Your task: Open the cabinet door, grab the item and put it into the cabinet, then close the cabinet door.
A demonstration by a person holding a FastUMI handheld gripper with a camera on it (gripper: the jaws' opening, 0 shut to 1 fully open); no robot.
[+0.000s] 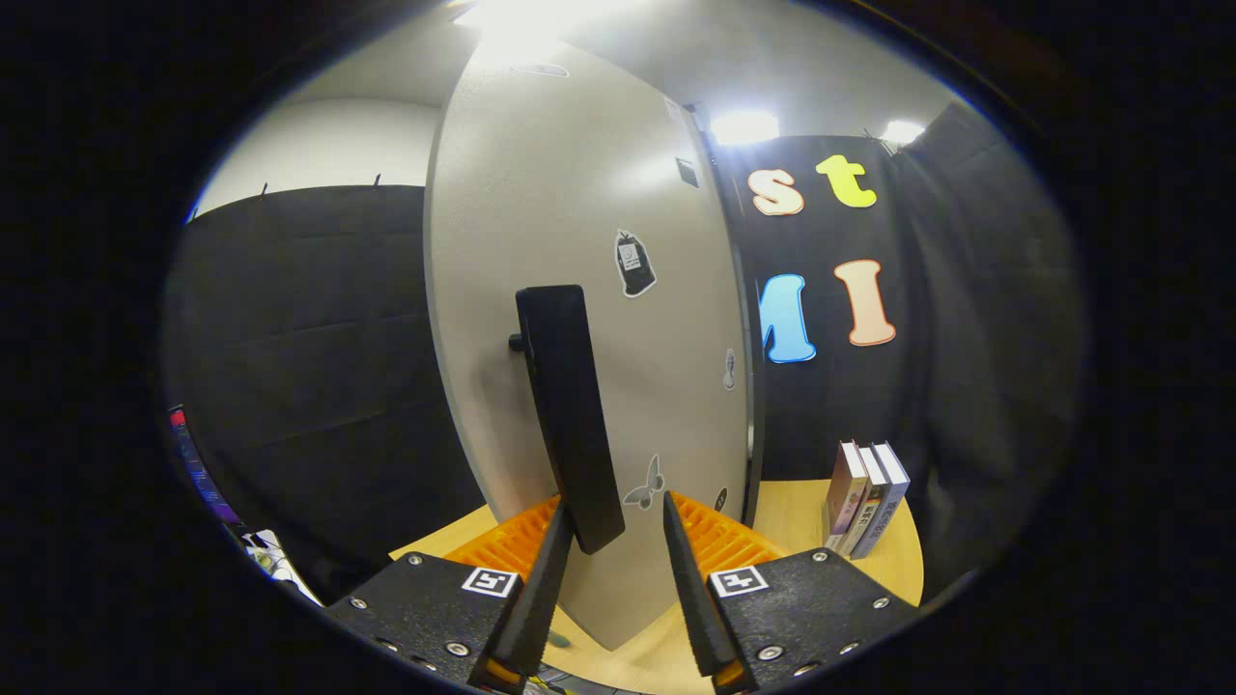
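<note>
Item: cabinet door (541, 222), one, pale and speckled, standing ajar and seen at a slant, its free edge turned toward the gripper.

Fitting: one long dark bar handle (568, 405) on a short post, running down the door face. Its lower end sits between the fingertips, close to the left finger.

Decoration: about five small stickers on the door face; the clearest are a dark bottle-shaped one (634, 263) and a butterfly (645, 487). The rest are too small to name.

Tool: gripper (615, 521), one, fingers spread wide to either side of the handle's lower end. Whether the left finger touches it I cannot tell; nothing is pinched.

Support: one light wooden table (792, 516).

Item to stow: three books (865, 497) standing upright together on the table, beyond the right finger, near the black cloth wall and well apart from the door. Probably the thing meant to go in.

Step in hand, by my reading: the door-opening. It looks part open, the handle not yet gripped.

Next move calls for: closing on the handle or hooking it, swinging the door wider, then crossing to the books.
</note>
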